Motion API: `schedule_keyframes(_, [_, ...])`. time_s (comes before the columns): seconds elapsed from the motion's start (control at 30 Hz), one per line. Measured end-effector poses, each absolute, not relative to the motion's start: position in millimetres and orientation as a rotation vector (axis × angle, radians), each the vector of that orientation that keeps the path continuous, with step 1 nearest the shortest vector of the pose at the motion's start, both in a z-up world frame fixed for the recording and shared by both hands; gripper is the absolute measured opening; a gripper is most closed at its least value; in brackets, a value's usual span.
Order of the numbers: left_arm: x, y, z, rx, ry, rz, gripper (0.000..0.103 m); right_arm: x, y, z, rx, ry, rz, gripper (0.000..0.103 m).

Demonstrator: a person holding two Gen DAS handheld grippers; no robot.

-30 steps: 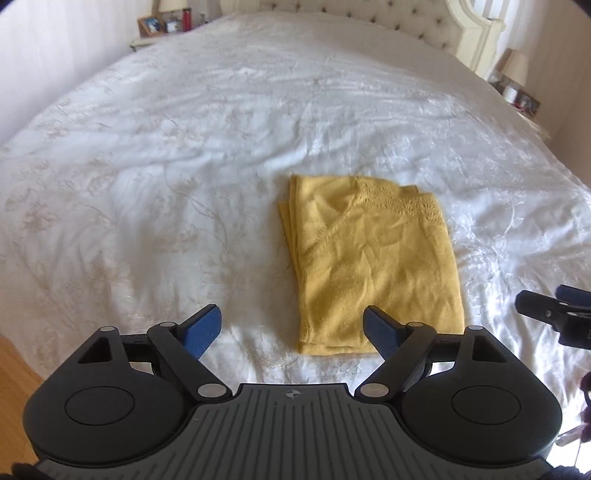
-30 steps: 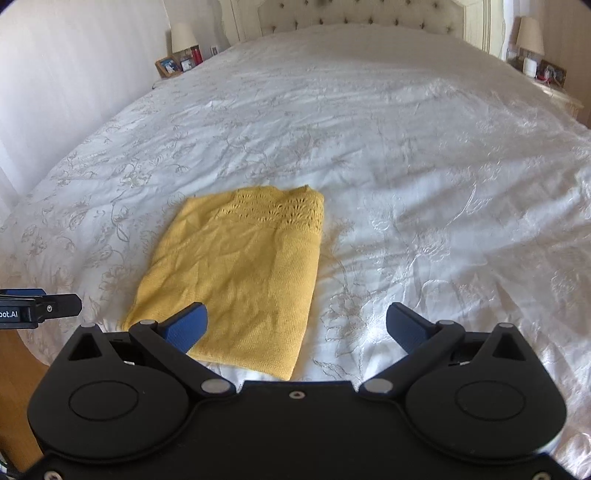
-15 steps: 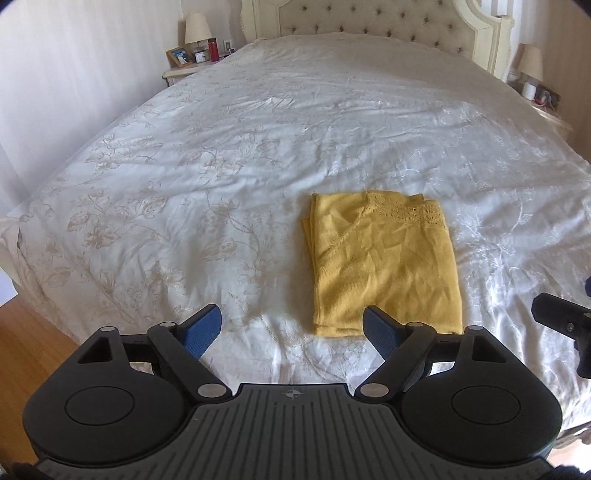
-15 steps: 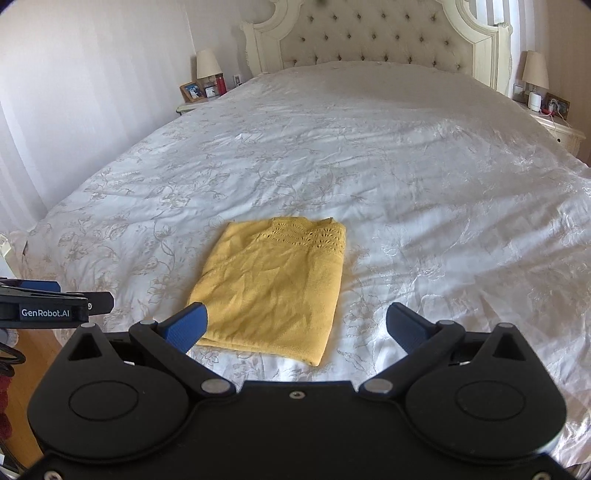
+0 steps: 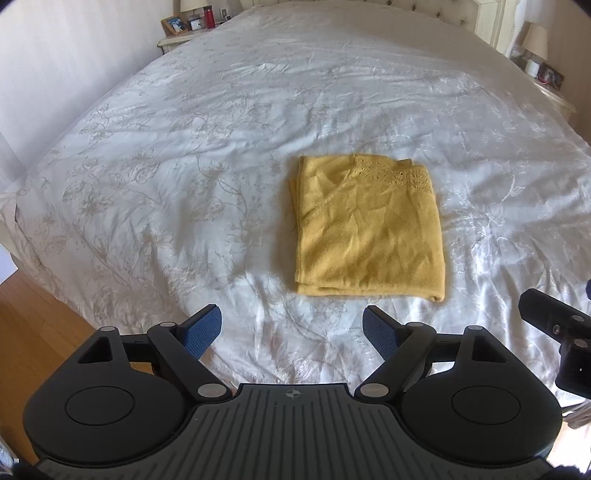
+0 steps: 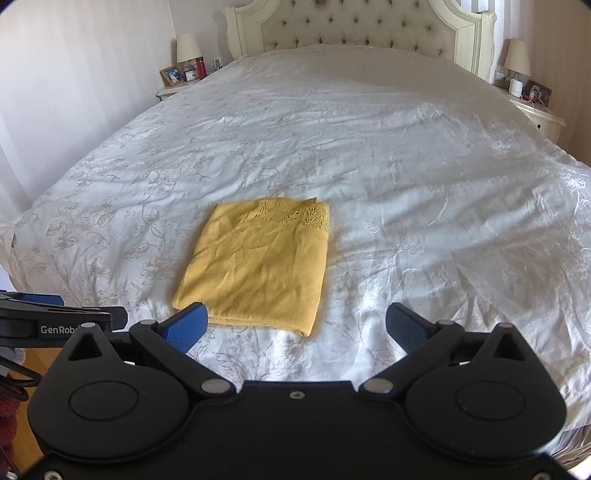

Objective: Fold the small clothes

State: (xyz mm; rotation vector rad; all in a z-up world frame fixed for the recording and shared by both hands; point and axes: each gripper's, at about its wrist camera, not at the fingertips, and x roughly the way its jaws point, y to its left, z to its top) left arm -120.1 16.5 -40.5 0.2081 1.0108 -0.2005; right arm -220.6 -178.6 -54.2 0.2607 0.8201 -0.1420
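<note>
A yellow knitted garment (image 5: 369,229) lies folded into a flat rectangle on the white bedspread (image 5: 203,155), near the foot of the bed; it also shows in the right wrist view (image 6: 258,266). My left gripper (image 5: 291,330) is open and empty, held back from the garment's near edge. My right gripper (image 6: 295,326) is open and empty, also short of the garment, to its right. The right gripper's side shows at the right edge of the left wrist view (image 5: 554,328); the left gripper shows at the left edge of the right wrist view (image 6: 55,323).
A tufted headboard (image 6: 351,29) stands at the far end. Nightstands with lamps and small items flank it at left (image 6: 184,70) and right (image 6: 532,99). Wooden floor (image 5: 33,332) shows beside the bed's left near corner.
Both grippers have pulled back and up from the garment, which now looks smaller and farther. Both stay open and empty. The garment has not moved.
</note>
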Motion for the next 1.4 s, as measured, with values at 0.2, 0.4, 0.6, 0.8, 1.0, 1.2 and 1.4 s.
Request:
schedule_keyframes(0.2, [-114.3, 19.4, -42.3, 0.198, 1.04, -0.191, 0.084, -214.4, -177.4, -55.9, 0.265, 0.849, -0.134, 0.102])
schedule_keyframes(0.4, [-108.9, 19.3, -44.7, 0.204, 1.057, -0.203, 0.084, -207.8, -177.8, -58.5, 0.291, 0.869, -0.134, 0.102])
schedule_keyframes(0.6, [-104.2, 19.3, -50.9, 0.193, 1.093, -0.218, 0.084, -200.6, -177.5, -59.8, 0.287, 0.889, -0.137, 0.102])
schedule_keyframes(0.8, [-97.0, 21.6, -55.0, 0.182, 1.111, -0.218, 0.084, -191.7, -177.4, -60.1, 0.284, 0.903, -0.137, 0.102])
schedule_keyframes(1.0, [-92.5, 20.9, -57.7, 0.186, 1.123, -0.226, 0.084, -183.7, -175.9, -61.2, 0.28, 0.912, -0.134, 0.102])
schedule_keyframes(1.2, [-88.4, 21.8, -60.4, 0.179, 1.135, -0.226, 0.084, -177.3, -178.2, -64.6, 0.303, 0.926, -0.135, 0.102])
schedule_keyframes(1.4, [-85.1, 20.3, -66.1, 0.184, 1.155, -0.229, 0.084, -173.7, -178.7, -69.3, 0.314, 0.942, -0.131, 0.102])
